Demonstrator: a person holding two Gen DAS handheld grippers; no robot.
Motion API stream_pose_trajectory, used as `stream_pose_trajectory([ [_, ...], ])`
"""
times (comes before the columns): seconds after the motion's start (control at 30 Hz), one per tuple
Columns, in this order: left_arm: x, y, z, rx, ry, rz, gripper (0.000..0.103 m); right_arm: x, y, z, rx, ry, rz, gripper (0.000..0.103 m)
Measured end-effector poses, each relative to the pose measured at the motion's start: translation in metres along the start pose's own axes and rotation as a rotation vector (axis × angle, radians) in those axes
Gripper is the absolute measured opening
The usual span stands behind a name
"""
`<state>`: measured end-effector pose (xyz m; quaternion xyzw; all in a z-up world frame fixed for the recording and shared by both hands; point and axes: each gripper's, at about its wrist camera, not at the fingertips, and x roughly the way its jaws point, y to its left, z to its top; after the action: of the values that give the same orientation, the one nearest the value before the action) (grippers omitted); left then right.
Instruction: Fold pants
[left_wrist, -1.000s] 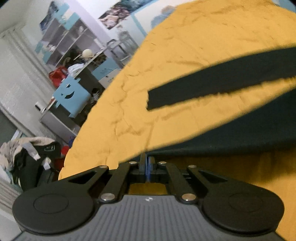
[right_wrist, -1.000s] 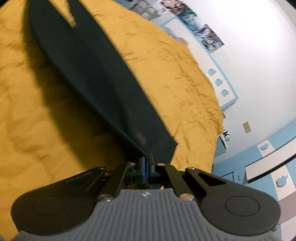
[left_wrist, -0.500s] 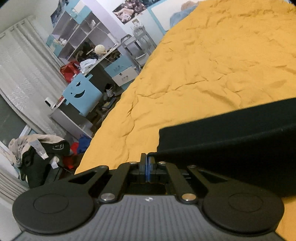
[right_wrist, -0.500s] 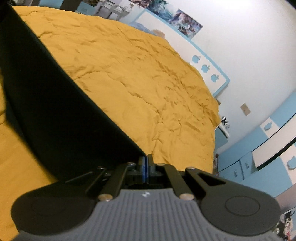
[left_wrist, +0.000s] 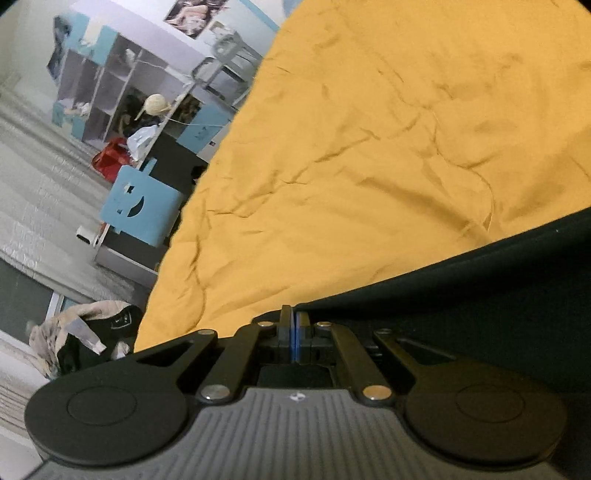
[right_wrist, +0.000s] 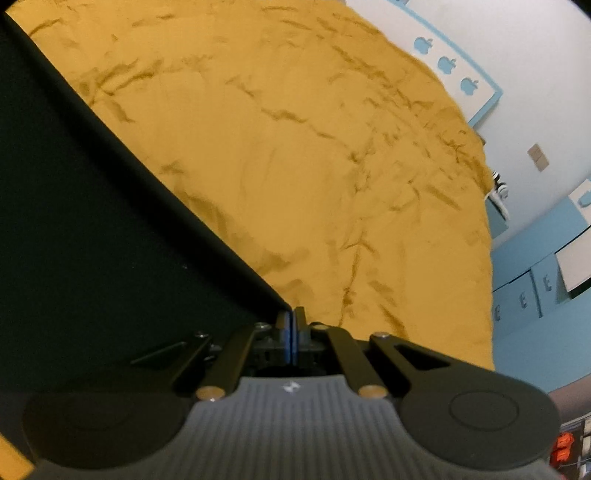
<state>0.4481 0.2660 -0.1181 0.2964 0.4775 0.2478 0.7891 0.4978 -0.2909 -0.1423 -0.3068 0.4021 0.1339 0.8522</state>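
Observation:
The dark pants (left_wrist: 480, 302) stretch from my left gripper (left_wrist: 294, 314) off to the right over the yellow bedspread (left_wrist: 369, 147). The left gripper is shut on a corner of the pants. In the right wrist view the same pants (right_wrist: 92, 221) fill the left side, pulled taut. My right gripper (right_wrist: 291, 312) is shut on their other corner. The rest of the pants is out of view.
The yellow bedspread (right_wrist: 314, 166) covers a wide bed. Left of the bed stand shelves (left_wrist: 110, 74), a blue smiley chair back (left_wrist: 140, 206) and a clothes pile (left_wrist: 81, 339). Right of the bed is a white wall (right_wrist: 517, 55) and blue drawers (right_wrist: 528, 291).
Both grippers have come down low toward the bed with the pants held taut between them. The far pant leg seen earlier is gone from view.

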Motion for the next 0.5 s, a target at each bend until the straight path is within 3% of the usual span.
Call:
stream_pose_trajectory([
  [0.13, 0.013, -0.016, 0.001, 0.049, 0.012, 0.01, 0.0, 0.018, 0.002, -0.002, 0.008, 0.014, 0.021, 0.0],
  [0.3, 0.021, -0.023, 0.001, 0.035, 0.018, -0.015, 0.0, 0.03, 0.002, -0.002, 0.035, 0.021, 0.032, 0.0],
  [0.4, 0.025, -0.019, 0.0, 0.022, 0.015, -0.05, 0.01, 0.031, 0.005, -0.001, 0.067, 0.024, 0.03, 0.001],
  [0.5, 0.025, -0.007, -0.003, -0.046, 0.01, -0.071, 0.018, 0.021, 0.004, -0.003, 0.11, -0.006, 0.009, 0.025],
])
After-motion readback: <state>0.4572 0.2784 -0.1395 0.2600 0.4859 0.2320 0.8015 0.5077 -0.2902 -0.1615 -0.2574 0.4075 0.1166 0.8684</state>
